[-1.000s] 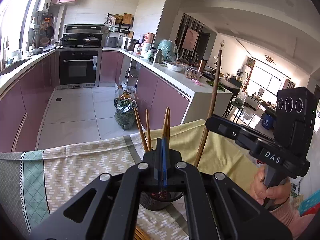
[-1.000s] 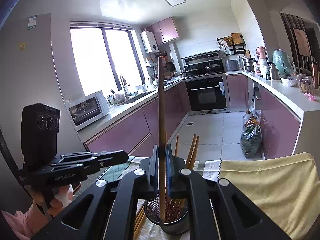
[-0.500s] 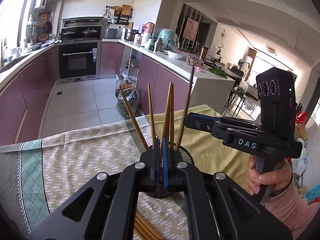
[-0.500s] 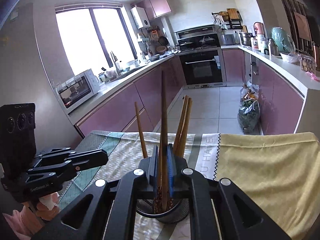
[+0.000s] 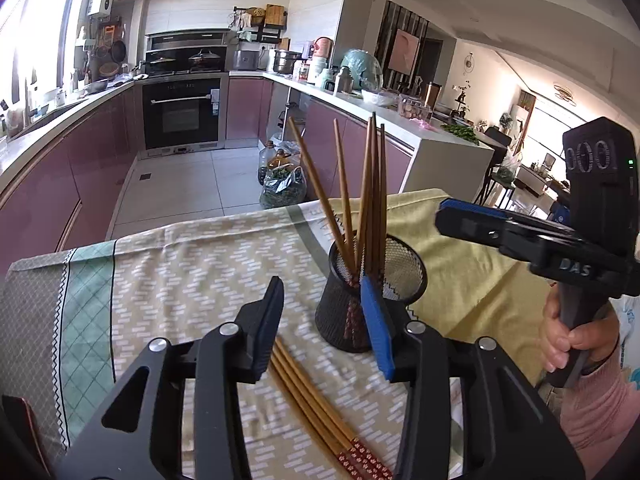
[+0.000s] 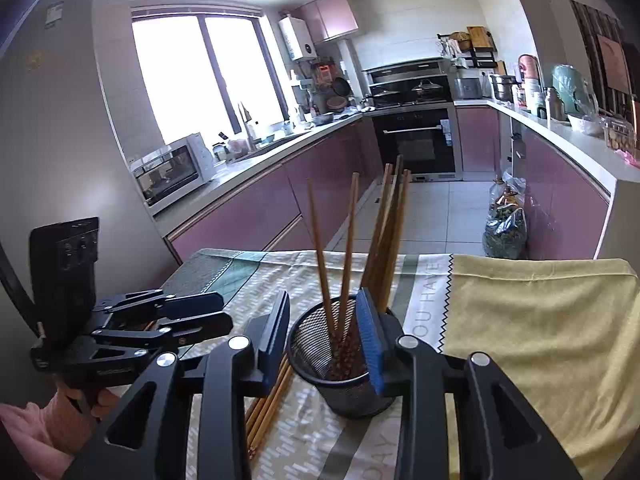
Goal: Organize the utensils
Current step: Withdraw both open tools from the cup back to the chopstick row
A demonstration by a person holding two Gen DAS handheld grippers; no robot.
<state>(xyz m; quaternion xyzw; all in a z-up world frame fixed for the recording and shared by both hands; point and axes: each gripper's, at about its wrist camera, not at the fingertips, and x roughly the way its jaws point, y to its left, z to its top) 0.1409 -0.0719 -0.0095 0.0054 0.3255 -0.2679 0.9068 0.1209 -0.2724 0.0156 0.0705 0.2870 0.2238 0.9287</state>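
A black mesh cup (image 5: 372,300) stands on the patterned cloth and holds several wooden chopsticks (image 5: 360,200) upright. It also shows in the right wrist view (image 6: 344,364) with the chopsticks (image 6: 352,248) leaning in it. Several more chopsticks (image 5: 316,404) lie flat on the cloth in front of the cup, also seen left of it (image 6: 268,404). My left gripper (image 5: 324,324) is open and empty, above the lying chopsticks. My right gripper (image 6: 326,332) is open and empty, its jaws either side of the cup. It shows at right in the left wrist view (image 5: 472,216).
The table is covered by a patterned cloth (image 5: 180,264) and a yellow cloth (image 6: 540,320). Its far edge drops to the kitchen floor. Purple cabinets, an oven (image 6: 412,144) and counters lie beyond. A bag of greens (image 6: 504,232) sits on the floor.
Both grippers have opened. The chopstick the right gripper held now stands in the cup. Both grippers have drawn back a little from the cup.
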